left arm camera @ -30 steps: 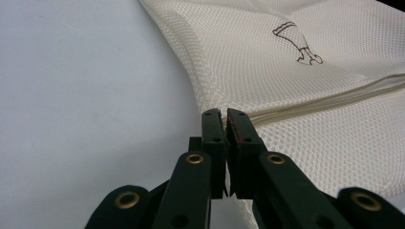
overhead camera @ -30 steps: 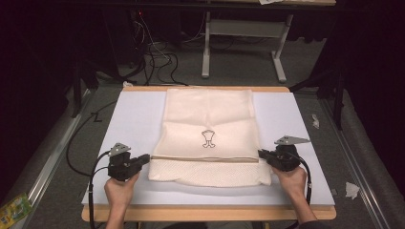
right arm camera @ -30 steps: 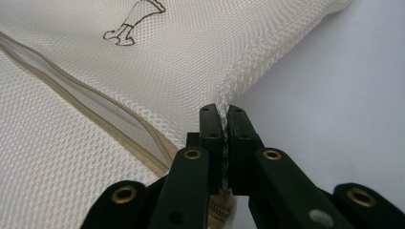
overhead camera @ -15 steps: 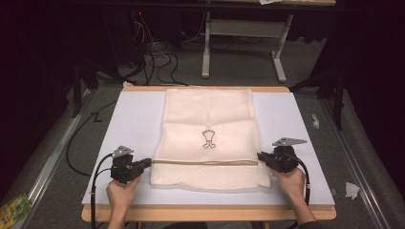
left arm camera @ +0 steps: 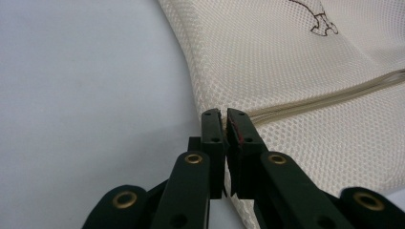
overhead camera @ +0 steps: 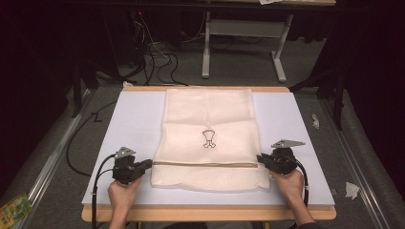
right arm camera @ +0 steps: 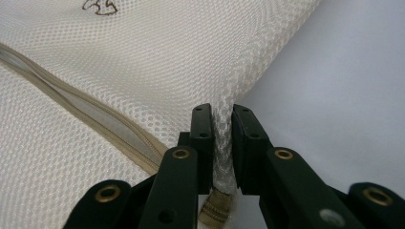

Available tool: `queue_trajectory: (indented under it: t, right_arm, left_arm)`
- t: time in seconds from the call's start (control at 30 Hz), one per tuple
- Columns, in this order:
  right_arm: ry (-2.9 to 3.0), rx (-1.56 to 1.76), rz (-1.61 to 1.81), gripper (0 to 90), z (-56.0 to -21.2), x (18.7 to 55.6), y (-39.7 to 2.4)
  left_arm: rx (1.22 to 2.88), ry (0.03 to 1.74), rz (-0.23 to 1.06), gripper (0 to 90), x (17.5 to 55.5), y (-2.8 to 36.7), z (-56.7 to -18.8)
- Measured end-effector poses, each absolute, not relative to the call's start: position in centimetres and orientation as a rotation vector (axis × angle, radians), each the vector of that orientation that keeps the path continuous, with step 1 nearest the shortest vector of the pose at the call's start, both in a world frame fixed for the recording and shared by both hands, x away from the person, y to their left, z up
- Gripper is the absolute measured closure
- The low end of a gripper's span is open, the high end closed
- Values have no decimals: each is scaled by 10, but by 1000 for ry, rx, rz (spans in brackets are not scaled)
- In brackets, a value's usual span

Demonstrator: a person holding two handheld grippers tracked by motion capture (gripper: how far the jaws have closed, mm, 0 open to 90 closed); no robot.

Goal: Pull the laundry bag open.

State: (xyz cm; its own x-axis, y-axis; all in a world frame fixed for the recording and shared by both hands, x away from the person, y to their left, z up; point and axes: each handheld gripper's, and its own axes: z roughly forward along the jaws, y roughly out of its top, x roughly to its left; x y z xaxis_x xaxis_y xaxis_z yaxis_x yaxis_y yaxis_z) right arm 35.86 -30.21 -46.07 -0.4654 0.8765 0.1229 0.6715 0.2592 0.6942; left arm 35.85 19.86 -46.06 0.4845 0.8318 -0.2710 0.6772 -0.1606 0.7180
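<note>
A cream mesh bag [overhead camera: 207, 119] with a small dark emblem [overhead camera: 208, 138] lies flat on the white board [overhead camera: 129, 124]. A zip [overhead camera: 205, 164] runs across it near its front end. My left gripper [overhead camera: 150, 163] is at the bag's left edge by the zip. In the left gripper view its jaws [left arm camera: 223, 117] are shut on the mesh edge [left arm camera: 267, 62]. My right gripper [overhead camera: 259, 157] is at the bag's right edge. Its jaws [right arm camera: 222, 114] have just been opening, and a fold of mesh [right arm camera: 143, 62] stands loosely between them, with the zip [right arm camera: 86, 112] to their left.
The board rests on a wooden table [overhead camera: 205, 213]. Bare board lies on both sides of the bag. On the floor beyond are cables [overhead camera: 157, 62] and a metal table frame [overhead camera: 241, 45]. Paper scraps [overhead camera: 352, 190] lie at the right and a green packet [overhead camera: 12, 207] at the lower left.
Both grippers and the bag's front end have come slightly toward the table's front edge. The zip line now sits a little lower in the high view.
</note>
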Motion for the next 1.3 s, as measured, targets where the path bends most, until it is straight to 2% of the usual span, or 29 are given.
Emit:
queue_trajectory:
  t: [0.2, 0.4, 0.53, 0.6, 0.77, 0.97, 1.3]
  right_arm:
    - [2250, 1431, 1002, 769, -464, 358, -302]
    - [2217, 1425, 1005, 658, -462, 356, -302]
    - [2198, 1410, 1002, 592, -459, 354, -302]
    - [2179, 1384, 1015, 574, -457, 351, -302]
    - [2131, 1341, 1077, 562, -448, 343, -306]
    - [2073, 1352, 1146, 555, -439, 336, -314]
    - [1980, 1337, 1205, 549, -421, 326, -336]
  left_arm:
    - [1906, 1255, 248, 854, 358, 197, -462]
    - [1920, 1241, 258, 799, 357, 194, -462]
    - [1906, 1227, 284, 730, 355, 194, -458]
    - [1909, 1215, 314, 666, 354, 194, -456]
    - [1900, 1167, 347, 578, 349, 194, -449]
    - [1866, 1133, 403, 532, 344, 196, -437]
    - [1796, 1135, 453, 516, 339, 215, -424]
